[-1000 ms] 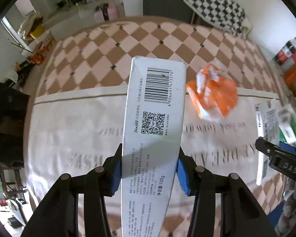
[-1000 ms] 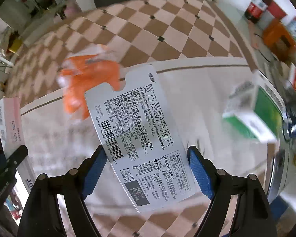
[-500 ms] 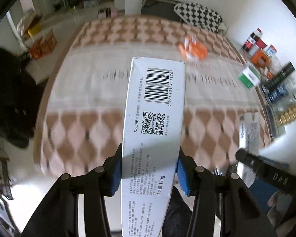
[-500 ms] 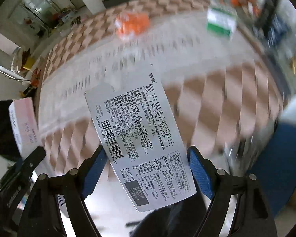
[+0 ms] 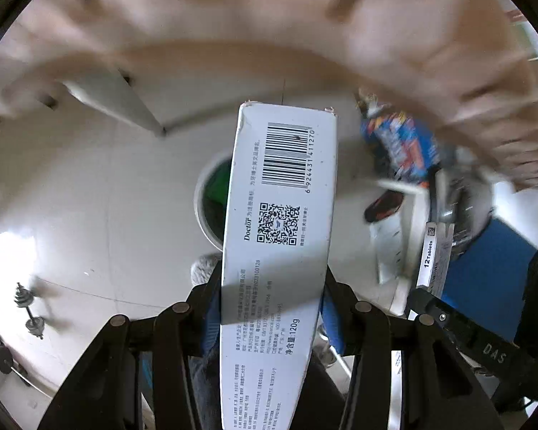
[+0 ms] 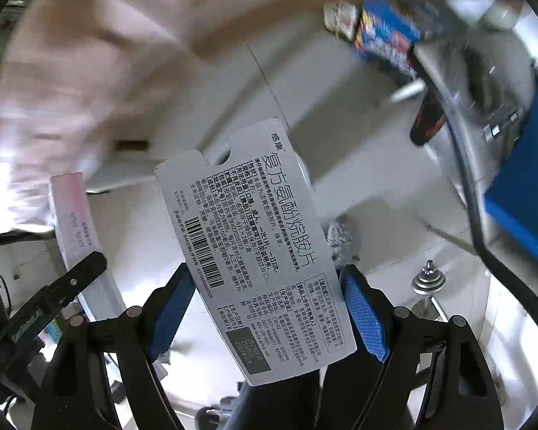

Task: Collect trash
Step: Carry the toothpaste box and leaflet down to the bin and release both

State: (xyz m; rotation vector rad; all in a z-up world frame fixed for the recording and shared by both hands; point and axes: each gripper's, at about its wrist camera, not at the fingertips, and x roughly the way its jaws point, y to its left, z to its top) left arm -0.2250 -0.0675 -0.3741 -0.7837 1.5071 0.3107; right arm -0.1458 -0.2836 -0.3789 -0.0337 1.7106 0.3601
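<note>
My left gripper (image 5: 270, 308) is shut on a long white toothpaste box (image 5: 279, 222) with a barcode and QR code. It hangs above a white round bin with a green liner (image 5: 211, 197) on the floor. My right gripper (image 6: 269, 297) is shut on a flat white medicine box (image 6: 254, 251) with Chinese print. The toothpaste box also shows at the left of the right wrist view (image 6: 75, 215). The medicine box shows edge-on at the right of the left wrist view (image 5: 434, 261).
The tablecloth's edge (image 5: 269, 18) hangs blurred across the top. A blue printed package (image 5: 398, 150) and a blue surface (image 5: 484, 272) lie to the right. Dumbbells (image 5: 28, 308) rest on the pale floor at left, another dumbbell (image 6: 426, 283) at right.
Both grippers have swung down off the table toward the floor, each still holding its box. The table top and orange bag have left view; the bin has come into view.
</note>
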